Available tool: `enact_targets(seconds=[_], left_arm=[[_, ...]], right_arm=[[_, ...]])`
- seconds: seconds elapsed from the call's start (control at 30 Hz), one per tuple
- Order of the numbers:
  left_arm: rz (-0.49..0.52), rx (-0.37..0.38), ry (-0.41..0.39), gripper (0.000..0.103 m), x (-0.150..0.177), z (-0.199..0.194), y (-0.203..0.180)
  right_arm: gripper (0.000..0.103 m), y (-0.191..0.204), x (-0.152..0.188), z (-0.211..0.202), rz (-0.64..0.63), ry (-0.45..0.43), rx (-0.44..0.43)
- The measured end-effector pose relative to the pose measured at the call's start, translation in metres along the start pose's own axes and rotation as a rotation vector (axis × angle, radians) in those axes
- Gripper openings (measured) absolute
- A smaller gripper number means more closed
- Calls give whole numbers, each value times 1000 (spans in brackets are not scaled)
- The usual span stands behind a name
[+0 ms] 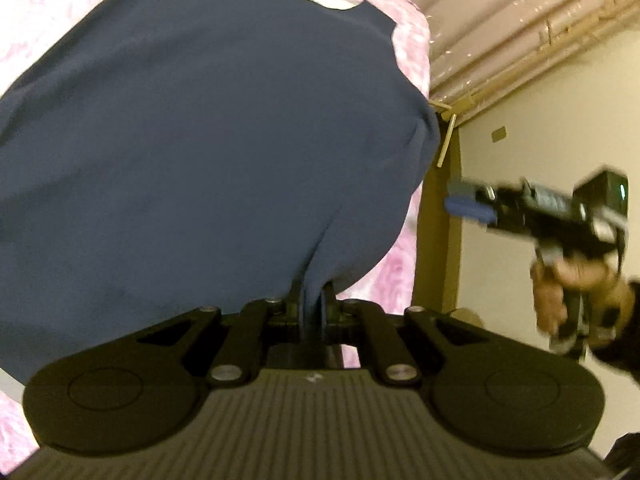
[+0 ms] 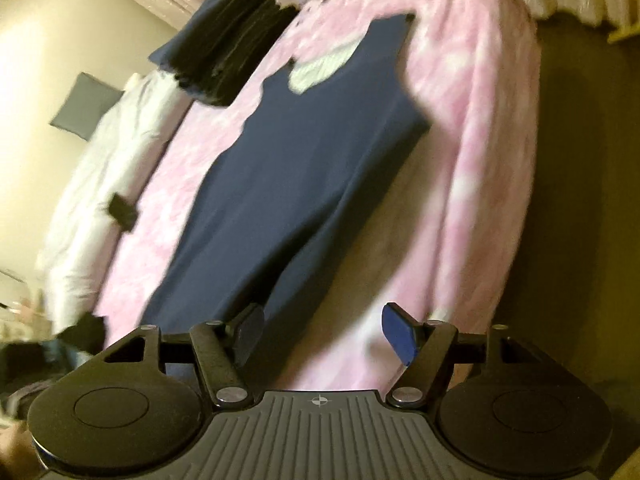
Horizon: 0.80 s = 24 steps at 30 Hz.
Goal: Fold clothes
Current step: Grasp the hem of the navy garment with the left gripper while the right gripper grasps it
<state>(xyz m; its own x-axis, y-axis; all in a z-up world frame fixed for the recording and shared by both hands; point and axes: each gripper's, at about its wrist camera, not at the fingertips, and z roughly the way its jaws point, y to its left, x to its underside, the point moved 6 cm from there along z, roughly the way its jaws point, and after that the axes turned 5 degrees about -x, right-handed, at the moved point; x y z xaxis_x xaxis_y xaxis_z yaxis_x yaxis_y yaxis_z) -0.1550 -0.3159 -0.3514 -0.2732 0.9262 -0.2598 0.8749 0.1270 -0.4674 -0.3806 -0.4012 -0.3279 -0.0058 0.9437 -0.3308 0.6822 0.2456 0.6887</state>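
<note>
Navy blue sleeveless cotton top (image 2: 304, 152) lies flat on the pink-and-white mottled bedspread (image 2: 480, 160), neckline at the far end. Left gripper (image 1: 312, 300) is pinched tight on the top's near hem, cloth bunched between its fingers. Right gripper (image 2: 324, 332) is spread wide, holding nothing, just off the near edge of the top; from the left wrist view it's off the bed's side. Stack of folded dark clothes (image 2: 228, 40) sits at the far corner. No containers visible.
</note>
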Motion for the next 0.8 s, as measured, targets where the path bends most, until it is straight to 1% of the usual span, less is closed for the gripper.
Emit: enact_targets(seconds=[0.03,0.07,0.1,0.13,0.2,0.27,0.37,0.4,0.43,0.47,0.57,0.63,0.67,0.7,0.73,0.77,0.8], left_arm=[[-4,12,7,5,1,1,1],[1,17,12,5,2,3,2],[7,23,18,5,3,4,2],[16,28,25,5,3,5,1],[38,34,31,5,6,3,-1],[50,41,36,5,9,2,-3],[68,42,50,6,10,5,-5],[80,40,57,8,11,5,-7],[98,33,62,10,12,6,-9],[116,26,68,13,13,6,-12],[210,-16,72,22,16,5,-27],[281,-40,74,22,18,6,-39],[302,-41,76,22,19,6,-44],[298,-23,78,20,18,7,-46],[294,-6,80,16,17,8,-49],[291,11,82,7,16,9,-52],[287,29,84,6,15,9,-55]], right_arm=[[69,3,5,4,14,4,-12],[67,6,9,8,28,9,-25],[53,9,13,12,44,12,-37],[47,10,13,17,70,13,-49],[45,10,13,26,128,8,-68],[42,8,10,35,163,9,-66],[41,6,6,48,212,35,-93],[28,6,6,51,218,52,-97],[12,5,6,54,221,69,-97],[0,5,5,55,209,87,-80],[0,6,5,50,147,114,-26],[0,2,7,44,133,128,2],[0,-1,8,41,128,134,15],[0,-3,9,38,123,139,27],[0,-6,11,37,115,145,36],[0,-8,13,35,107,150,45],[0,-11,15,33,99,155,54]])
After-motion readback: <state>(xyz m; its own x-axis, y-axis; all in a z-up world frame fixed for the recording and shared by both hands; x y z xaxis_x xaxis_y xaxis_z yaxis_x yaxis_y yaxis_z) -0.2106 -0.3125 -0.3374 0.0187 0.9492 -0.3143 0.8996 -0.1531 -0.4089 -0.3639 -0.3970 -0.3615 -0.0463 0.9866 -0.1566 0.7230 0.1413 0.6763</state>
